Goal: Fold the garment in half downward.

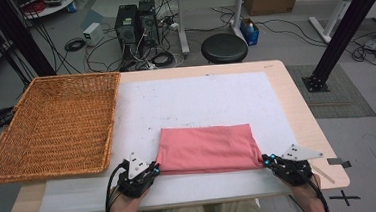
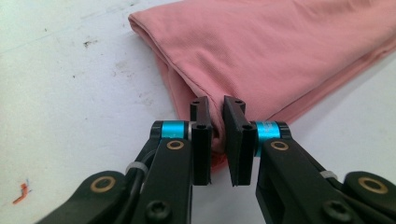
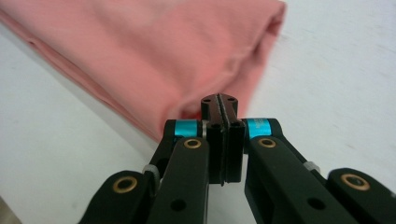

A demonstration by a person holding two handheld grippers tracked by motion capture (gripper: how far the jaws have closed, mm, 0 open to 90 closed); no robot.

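The folded pink cloth point(image 1: 206, 149) lies near the surface's point(image 1: 200, 97) near edge. The left gripper point(image 1: 153, 169) has its fingers point(image 2: 201, 135) clamped on the cloth's near-left corner; the right gripper point(image 1: 266, 161) pinches its near-right corner.

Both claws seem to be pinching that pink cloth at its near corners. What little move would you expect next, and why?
Probably a small lift of both corners together, then carrying the near edge away from the person to fold it over. The left gripper and right gripper are each shut on a near corner of the folded pink cloth, which lies flat on the white mat. Lifting evenly should keep the fold straight.
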